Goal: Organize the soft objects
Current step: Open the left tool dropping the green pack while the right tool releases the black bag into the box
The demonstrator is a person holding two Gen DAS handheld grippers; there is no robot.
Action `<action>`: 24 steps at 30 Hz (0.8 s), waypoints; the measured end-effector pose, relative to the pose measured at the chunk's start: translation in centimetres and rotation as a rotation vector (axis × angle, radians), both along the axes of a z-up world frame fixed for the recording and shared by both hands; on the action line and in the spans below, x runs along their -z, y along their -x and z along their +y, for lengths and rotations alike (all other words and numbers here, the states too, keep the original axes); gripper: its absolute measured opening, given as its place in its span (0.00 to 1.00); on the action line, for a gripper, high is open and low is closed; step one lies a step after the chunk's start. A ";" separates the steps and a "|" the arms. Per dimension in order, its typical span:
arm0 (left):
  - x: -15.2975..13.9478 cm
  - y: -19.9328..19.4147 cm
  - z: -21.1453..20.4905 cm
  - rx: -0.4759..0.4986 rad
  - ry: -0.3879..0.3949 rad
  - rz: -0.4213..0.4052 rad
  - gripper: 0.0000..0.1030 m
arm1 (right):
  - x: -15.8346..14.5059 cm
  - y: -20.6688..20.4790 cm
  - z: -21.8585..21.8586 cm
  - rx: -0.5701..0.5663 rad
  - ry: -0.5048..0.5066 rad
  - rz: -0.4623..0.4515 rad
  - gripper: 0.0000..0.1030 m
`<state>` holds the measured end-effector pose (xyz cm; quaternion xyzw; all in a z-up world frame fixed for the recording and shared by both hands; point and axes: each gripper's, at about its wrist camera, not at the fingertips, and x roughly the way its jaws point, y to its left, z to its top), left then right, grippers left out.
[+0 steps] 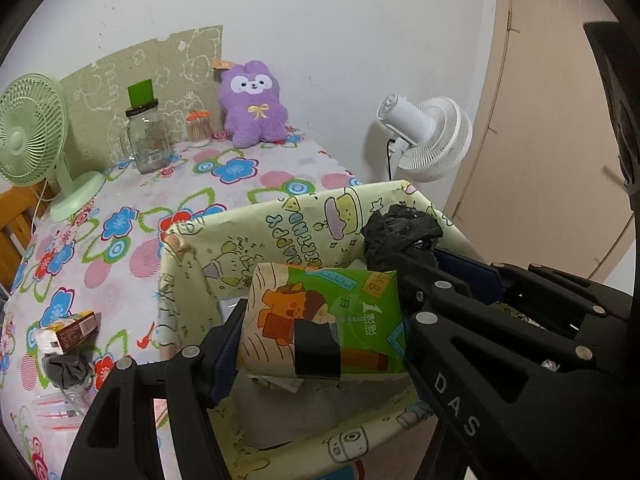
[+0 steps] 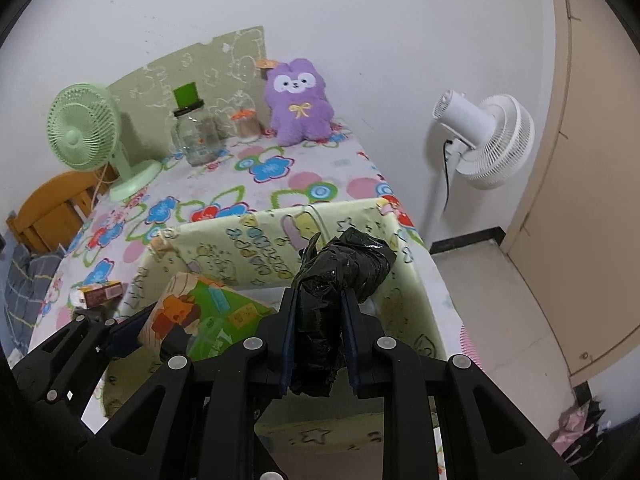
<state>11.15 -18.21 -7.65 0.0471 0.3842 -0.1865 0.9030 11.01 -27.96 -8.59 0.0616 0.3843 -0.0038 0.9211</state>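
My left gripper (image 1: 320, 320) is shut on a green and orange tissue pack (image 1: 324, 320) and holds it over the open pale-yellow cartoon box (image 1: 256, 236). My right gripper (image 2: 320, 308) is shut on a crumpled black plastic bag (image 2: 344, 264), held above the same box (image 2: 404, 304). The bag shows at the box's right in the left wrist view (image 1: 400, 232). The tissue pack and left gripper show at lower left in the right wrist view (image 2: 200, 312). A purple plush toy (image 1: 254, 104) sits at the table's far edge against the wall.
On the floral tablecloth (image 1: 120, 240): a green desk fan (image 1: 36, 136), a glass jar (image 1: 148, 140), a cotton swab jar (image 1: 198, 128), a small tissue packet (image 1: 68, 330) and a grey sock (image 1: 68, 368). A white floor fan (image 2: 484, 140) stands right of the table.
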 end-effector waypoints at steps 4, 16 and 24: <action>0.4 -0.3 -0.6 -0.003 -0.018 0.015 0.70 | 0.5 -0.3 -0.6 0.007 -0.003 0.016 0.23; 0.2 -0.3 -1.3 -0.023 -0.070 -0.010 0.84 | 0.7 -0.5 -1.6 0.004 -0.014 0.009 0.25; -0.7 0.2 0.1 -0.052 -0.074 -0.036 0.93 | -0.3 0.3 -0.7 0.000 -0.018 -0.027 0.67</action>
